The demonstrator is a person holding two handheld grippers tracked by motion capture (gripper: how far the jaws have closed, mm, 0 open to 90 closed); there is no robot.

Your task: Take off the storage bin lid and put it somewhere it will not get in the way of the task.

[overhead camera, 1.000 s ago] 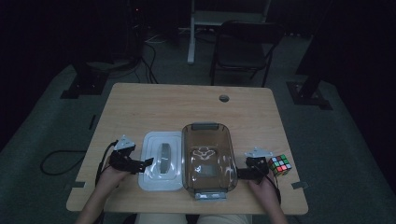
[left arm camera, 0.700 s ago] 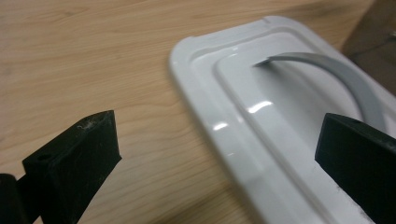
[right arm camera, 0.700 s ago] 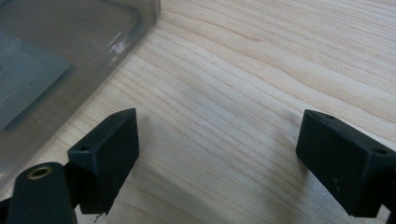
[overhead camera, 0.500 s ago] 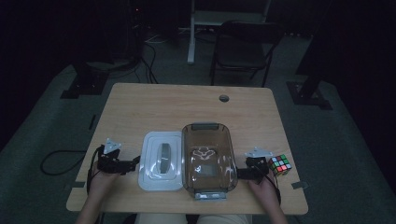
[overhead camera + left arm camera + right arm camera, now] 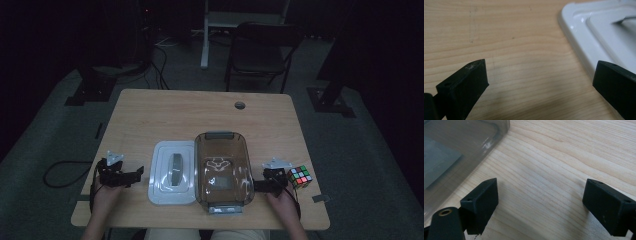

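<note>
Here, both tools point(image 5: 136, 174) point(image 5: 256, 186) wide apart beside lid point(image 5: 172, 172) and box point(image 5: 223, 172).

dim room, bright close-ups

the high view is dark and grainy; the floor and background sink almost to black, and the table point(image 5: 200, 115) is the one lit surface. faint glare curls on the clear brown box point(image 5: 223, 172). both gripper views are far brighter and evenly lit, with soft shadows on the wood under the black jaws, whose near edges are slightly blurred.
</note>
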